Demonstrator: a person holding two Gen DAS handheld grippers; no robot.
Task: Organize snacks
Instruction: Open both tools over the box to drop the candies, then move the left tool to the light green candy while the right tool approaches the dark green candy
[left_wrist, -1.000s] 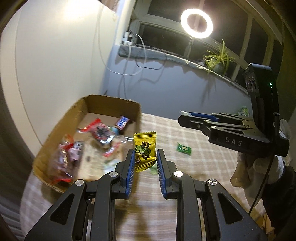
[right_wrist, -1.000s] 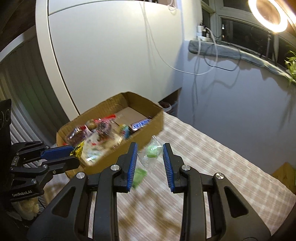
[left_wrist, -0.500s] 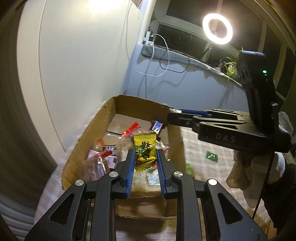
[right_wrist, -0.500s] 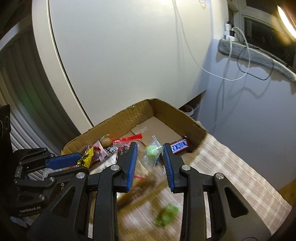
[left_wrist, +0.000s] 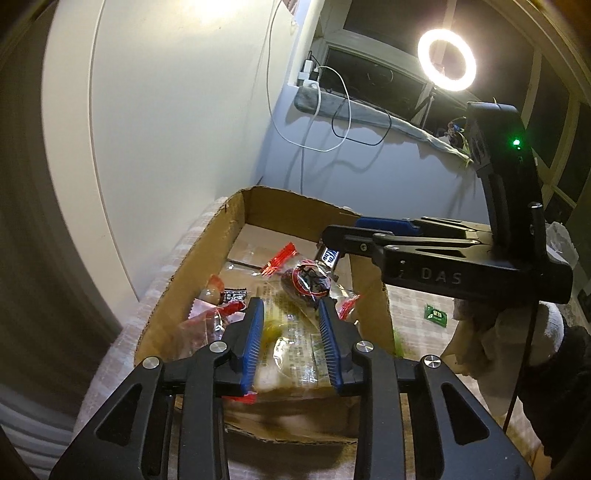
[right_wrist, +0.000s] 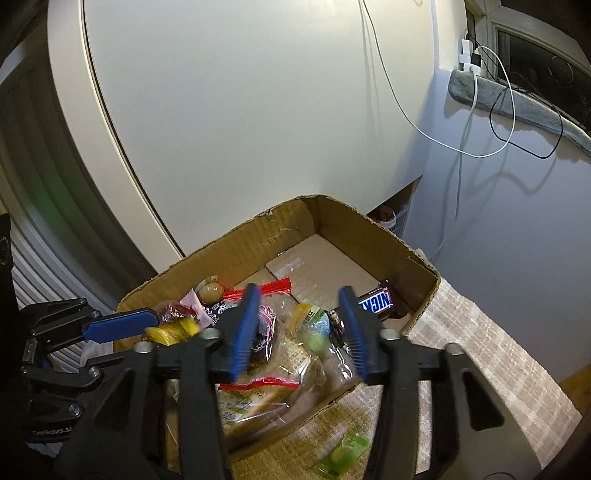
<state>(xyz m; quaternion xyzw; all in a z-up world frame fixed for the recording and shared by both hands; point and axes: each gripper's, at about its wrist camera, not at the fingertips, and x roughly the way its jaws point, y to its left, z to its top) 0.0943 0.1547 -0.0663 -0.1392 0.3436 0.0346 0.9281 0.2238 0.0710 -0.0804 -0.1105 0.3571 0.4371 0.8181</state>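
L gripper (left_wrist: 291, 341): jaws spread, nothing pinched. It hangs over the near end of the cardboard box (left_wrist: 177, 295). A blurred yellow packet (left_wrist: 271, 330) shows low betw. the pads; from the right wrist view the same yellow packet (right_wrist: 173, 326) sits just off the L gripper's tip, inside the box rim. Cannot tell if it is resting or mid-fall.

R gripper (right_wrist: 299, 328): jaws spread wide, empty. Hangs over the box, approx. centre. A small clear wrapper w/ a green sweet (right_wrist: 314, 332) lies betw. and below the pads, on top of the pile, touching neither pad as far as visible.

Box contents: Snickers bar (right_wrist: 375, 301) against the far-right wall; red-sealed clear bags, a dark round pastry in film (left_wrist: 304, 282), a large flat clear bag underneath. Far end of the box floor is bare.

Outside the box: green packet (right_wrist: 341, 456) on the checked cloth (right_wrist: 480, 339), near the box's front wall; another small green packet (left_wrist: 436, 315) farther out on the cloth.

Handling judgement: all items look light, film-wrapped, crinkly, slippery. Best grip is on the crimped seal edge or across the flat of the packet, not the puffed middle. Sweets inside likely firm; the pastry looks crushable, so light squeeze only. Flat packets on cloth need a low, edge-on approach.
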